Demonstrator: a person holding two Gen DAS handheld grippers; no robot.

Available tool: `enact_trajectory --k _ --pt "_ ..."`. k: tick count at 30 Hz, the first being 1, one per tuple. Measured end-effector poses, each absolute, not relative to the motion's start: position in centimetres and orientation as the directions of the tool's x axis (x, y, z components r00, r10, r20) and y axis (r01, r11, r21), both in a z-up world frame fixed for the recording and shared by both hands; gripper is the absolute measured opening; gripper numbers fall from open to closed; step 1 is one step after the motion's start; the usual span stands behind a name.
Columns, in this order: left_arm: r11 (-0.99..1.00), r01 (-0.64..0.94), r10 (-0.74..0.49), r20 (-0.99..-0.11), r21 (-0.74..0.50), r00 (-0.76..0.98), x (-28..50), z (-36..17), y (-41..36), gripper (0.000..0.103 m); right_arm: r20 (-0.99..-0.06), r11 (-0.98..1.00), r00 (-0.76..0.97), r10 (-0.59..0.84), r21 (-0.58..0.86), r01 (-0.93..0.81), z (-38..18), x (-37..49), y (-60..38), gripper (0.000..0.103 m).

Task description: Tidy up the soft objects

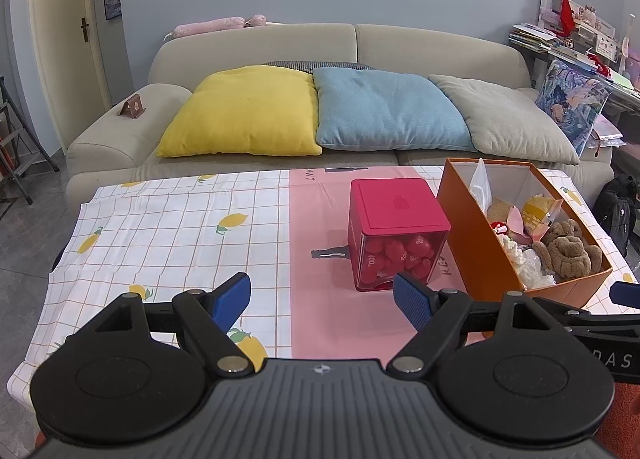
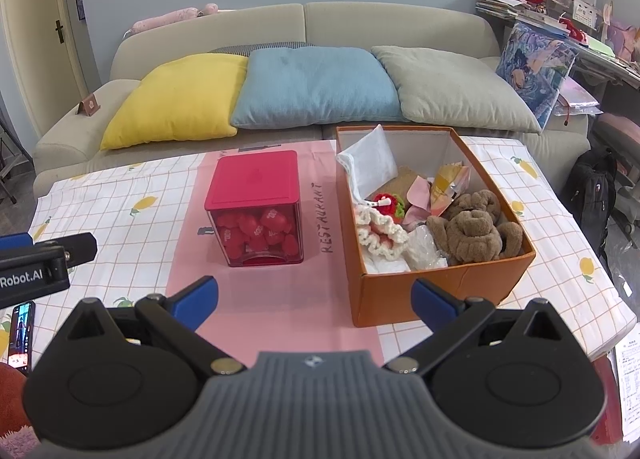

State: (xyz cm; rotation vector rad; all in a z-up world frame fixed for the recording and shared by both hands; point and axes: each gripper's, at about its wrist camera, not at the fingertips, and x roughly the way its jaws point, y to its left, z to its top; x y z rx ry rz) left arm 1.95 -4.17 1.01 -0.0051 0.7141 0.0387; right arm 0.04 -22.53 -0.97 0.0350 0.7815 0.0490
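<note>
Both the left hand-held gripper and the right hand-held gripper hang wide open and empty near the tabletop's front edge. The soft toys sit piled in the orange box toward the right edge — the red box stands just beside it. Best to come down from above on one toy, pinching its bulk — not the box wall.

The right gripper hangs spread wide over the near edge of the table, nothing between its blue pads. An orange box toward the right edge holds a brown plush, crocheted pieces and a white pouch. Left of it stands a red-lidded container.
</note>
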Motion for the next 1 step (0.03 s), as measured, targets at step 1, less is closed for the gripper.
enact_trajectory --k 1 --pt "0.999 -0.037 0.034 -0.654 0.009 0.755 1.97 0.99 -4.2 0.095 -0.704 0.998 0.707 0.058 0.05 -0.032 -1.04 0.13 -22.51 0.1"
